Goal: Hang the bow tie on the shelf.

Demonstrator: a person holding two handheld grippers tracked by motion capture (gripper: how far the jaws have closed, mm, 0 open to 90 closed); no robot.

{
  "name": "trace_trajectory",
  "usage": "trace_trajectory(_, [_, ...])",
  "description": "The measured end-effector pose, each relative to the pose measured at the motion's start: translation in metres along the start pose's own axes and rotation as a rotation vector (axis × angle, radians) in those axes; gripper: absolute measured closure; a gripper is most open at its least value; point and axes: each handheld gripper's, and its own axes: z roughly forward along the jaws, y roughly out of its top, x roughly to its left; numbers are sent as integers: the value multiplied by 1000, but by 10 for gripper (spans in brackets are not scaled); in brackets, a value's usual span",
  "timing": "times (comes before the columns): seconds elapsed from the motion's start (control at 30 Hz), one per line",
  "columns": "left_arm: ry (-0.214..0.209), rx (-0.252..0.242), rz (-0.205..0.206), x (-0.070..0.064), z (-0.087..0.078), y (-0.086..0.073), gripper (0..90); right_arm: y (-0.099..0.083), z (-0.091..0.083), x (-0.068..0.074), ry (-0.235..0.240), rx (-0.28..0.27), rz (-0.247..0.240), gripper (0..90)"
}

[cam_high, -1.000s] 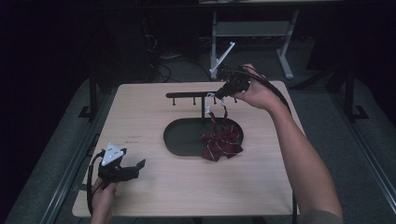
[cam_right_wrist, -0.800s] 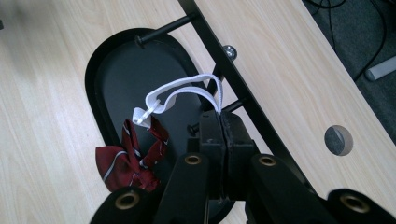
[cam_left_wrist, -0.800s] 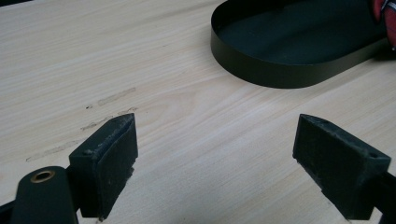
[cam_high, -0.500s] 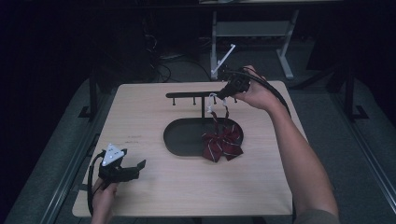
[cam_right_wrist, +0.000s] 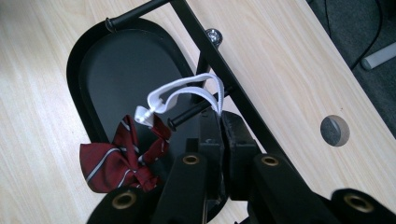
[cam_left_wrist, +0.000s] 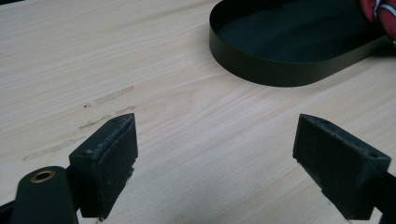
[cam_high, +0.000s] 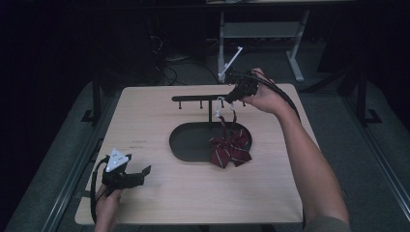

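right gripper (cam_right_wrist: 219, 122) fingers pinch the white strap (cam_right_wrist: 187, 91); left gripper (cam_left_wrist: 215, 163) fingers wide over table (cam_left_wrist: 187, 107)

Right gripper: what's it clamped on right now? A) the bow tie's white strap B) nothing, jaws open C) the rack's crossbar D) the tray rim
A: in the right gripper view the right gripper has its jaws closed on the white strap, which loops by a peg of the rack, with the red striped bow tie hanging below over the black tray.
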Motion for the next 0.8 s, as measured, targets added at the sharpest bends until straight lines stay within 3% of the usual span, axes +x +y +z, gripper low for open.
trace_trajectory(0.8, [3,-5,0,-1,0,0,135,-2,1,1,4,10,6,798])
